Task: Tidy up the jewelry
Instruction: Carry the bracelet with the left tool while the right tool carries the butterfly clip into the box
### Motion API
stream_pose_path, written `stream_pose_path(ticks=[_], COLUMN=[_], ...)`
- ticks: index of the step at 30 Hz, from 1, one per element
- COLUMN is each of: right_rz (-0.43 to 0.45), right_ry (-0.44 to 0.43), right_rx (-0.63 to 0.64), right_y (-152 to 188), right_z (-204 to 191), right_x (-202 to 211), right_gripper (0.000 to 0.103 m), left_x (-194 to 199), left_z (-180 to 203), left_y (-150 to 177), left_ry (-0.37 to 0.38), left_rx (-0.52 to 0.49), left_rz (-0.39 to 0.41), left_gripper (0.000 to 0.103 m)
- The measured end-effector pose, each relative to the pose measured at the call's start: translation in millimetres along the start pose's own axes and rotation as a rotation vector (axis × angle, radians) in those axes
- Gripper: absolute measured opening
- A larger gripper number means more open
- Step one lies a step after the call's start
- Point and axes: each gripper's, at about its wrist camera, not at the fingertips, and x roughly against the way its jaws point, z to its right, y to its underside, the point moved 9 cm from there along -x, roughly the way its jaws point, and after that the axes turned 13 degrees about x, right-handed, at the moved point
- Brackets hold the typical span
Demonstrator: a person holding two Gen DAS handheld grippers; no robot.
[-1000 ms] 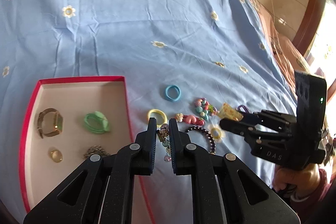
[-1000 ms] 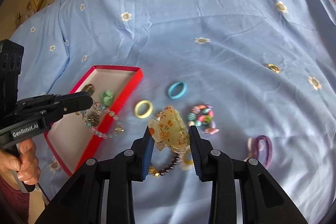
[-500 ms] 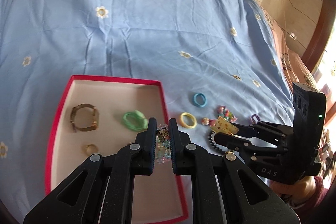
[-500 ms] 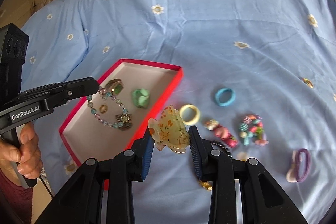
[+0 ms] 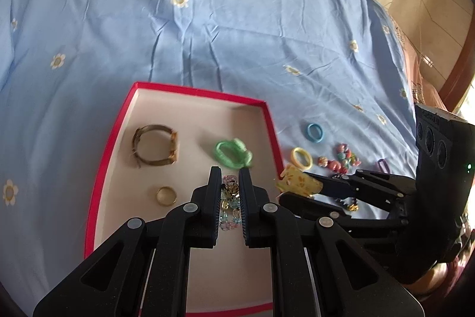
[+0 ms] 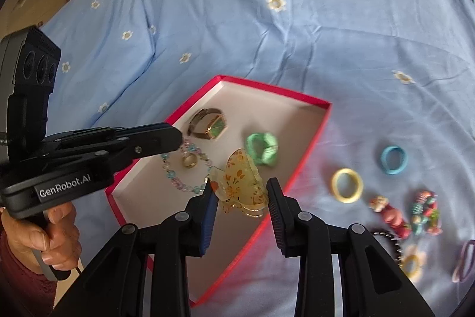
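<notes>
Above the near end of the red tray [image 6: 315, 135], your right gripper [image 6: 239, 193] is clamped on the amber butterfly hair clip [image 6: 239, 186], poised over the near-right edge. Your left gripper [image 5: 230, 192] is pinched tight on the beaded bracelet [image 6: 184, 178], which dangles over the tray's middle and is nearer the drop. Beyond lie the gold ring [image 5: 166, 195], green scrunchie [image 5: 233, 153] and watch [image 5: 156, 149].

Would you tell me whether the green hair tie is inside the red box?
Inside: the green hair tie lies on the red box floor.
</notes>
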Motion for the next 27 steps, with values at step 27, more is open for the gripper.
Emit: stream_pose_path(ticks=[27], right_rz=[-0.136], right_ry=[-0.021], right_rx=[0.085], right_y=[26], right_z=[-35], right_x=[-63], right_gripper=[0.035], left_x=[-30], left_z=[-84], left_y=[28], left_ry=[-0.125], left_rx=[0.095], left_rz=[-0.072], left_gripper=[0.011])
